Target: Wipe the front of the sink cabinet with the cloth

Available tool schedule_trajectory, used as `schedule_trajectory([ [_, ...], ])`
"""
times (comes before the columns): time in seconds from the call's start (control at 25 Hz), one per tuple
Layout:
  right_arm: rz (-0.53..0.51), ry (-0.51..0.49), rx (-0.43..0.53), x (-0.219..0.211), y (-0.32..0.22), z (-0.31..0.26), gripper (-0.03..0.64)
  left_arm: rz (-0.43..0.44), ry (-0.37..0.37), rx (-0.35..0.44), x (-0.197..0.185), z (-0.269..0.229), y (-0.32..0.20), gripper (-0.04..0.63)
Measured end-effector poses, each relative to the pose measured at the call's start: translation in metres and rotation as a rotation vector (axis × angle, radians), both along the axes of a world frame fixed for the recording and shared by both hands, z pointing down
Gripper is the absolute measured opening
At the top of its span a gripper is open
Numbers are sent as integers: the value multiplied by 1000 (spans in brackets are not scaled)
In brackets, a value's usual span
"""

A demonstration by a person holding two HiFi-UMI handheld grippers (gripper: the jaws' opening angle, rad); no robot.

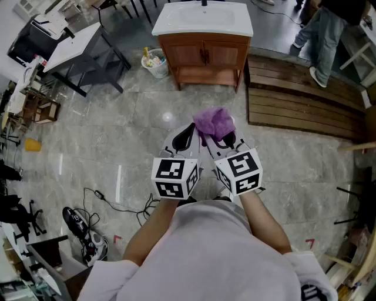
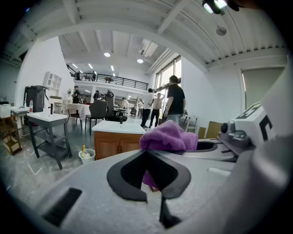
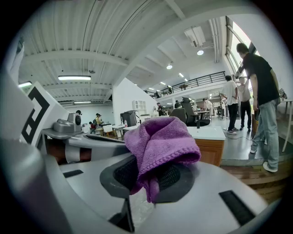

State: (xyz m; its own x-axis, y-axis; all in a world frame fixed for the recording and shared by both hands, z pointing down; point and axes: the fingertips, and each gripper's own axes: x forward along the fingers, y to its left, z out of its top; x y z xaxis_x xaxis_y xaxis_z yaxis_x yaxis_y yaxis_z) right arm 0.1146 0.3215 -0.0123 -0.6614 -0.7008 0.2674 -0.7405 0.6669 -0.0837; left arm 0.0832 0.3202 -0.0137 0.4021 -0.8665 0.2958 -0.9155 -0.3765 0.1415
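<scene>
The wooden sink cabinet (image 1: 202, 56) with a white basin top (image 1: 202, 17) stands across the floor, some way ahead of both grippers. A purple cloth (image 1: 214, 122) is bunched over the tips of my right gripper (image 1: 222, 140), which is shut on it. In the right gripper view the cloth (image 3: 160, 144) drapes over the jaws and hides their tips, with the cabinet (image 3: 211, 148) behind it. My left gripper (image 1: 188, 133) is held close beside the right one, shut with nothing in it. In the left gripper view (image 2: 147, 155) the cloth (image 2: 168, 136) shows just past the jaws and the cabinet (image 2: 114, 142) beyond.
A small white bin (image 1: 155, 63) with rubbish stands at the cabinet's left. A slatted wooden platform (image 1: 299, 100) lies to its right, where a person (image 1: 323, 35) stands. Tables (image 1: 76, 47) and clutter fill the left side. Cables (image 1: 111, 200) trail on the tiled floor near me.
</scene>
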Motion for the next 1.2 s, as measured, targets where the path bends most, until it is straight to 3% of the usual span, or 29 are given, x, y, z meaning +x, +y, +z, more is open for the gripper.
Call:
schedule_trajectory([
  [0.76, -39, -18, -37, 54, -18, 21, 67, -78, -7, -27, 40, 16, -23, 5],
  [1.0, -45, -16, -42, 44, -49, 27, 67, -82, -3, -32, 32, 22, -52, 5],
  [1.2, -43, -1, -51, 19, -91, 33, 67, -86, 7, -35, 3, 27, -94, 5],
])
